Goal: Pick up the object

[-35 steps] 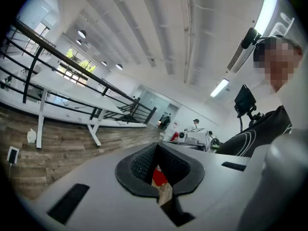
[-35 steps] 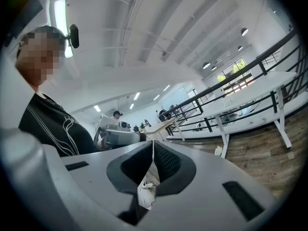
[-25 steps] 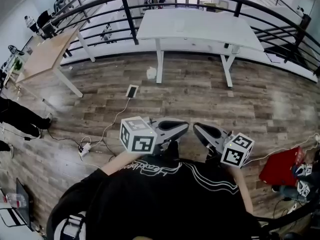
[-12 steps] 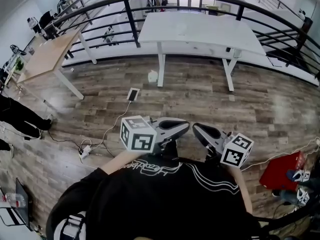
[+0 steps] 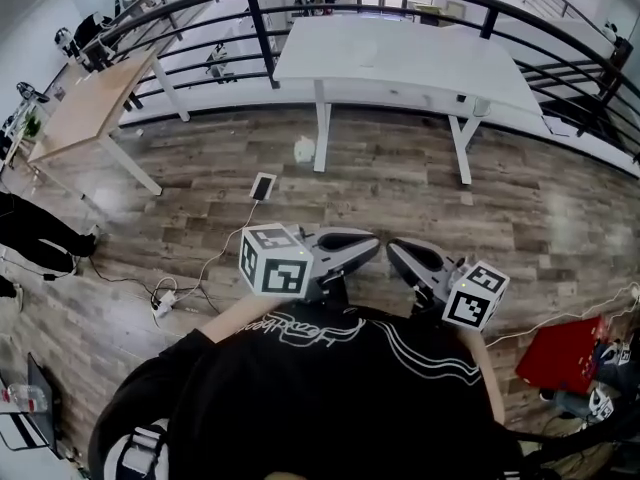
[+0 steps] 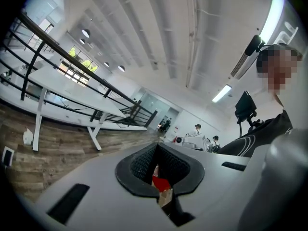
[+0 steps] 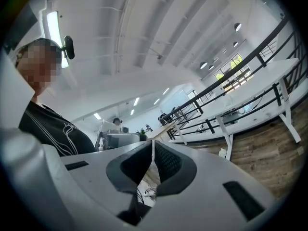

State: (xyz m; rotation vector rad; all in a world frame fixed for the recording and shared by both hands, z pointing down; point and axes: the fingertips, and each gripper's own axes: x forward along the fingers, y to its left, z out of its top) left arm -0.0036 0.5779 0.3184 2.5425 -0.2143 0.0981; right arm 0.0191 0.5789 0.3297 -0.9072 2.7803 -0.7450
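I see matt grey plastic on the left gripper (image 6: 155,150) and right gripper (image 7: 153,148), with ribbed matt black pads (image 6: 141,164). The floor (image 5: 400,188) is grainy wood plank with a faint sheen, the white table (image 5: 400,53) smooth, and the railing (image 5: 258,30) black metal.

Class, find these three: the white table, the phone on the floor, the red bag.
white table (image 5: 400,60), head view, tabletop
phone (image 5: 263,185), head view, screen
red bag (image 5: 558,353), head view, upper face

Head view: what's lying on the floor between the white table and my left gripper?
A phone and a small white object on the wooden floor, shown in the head view.
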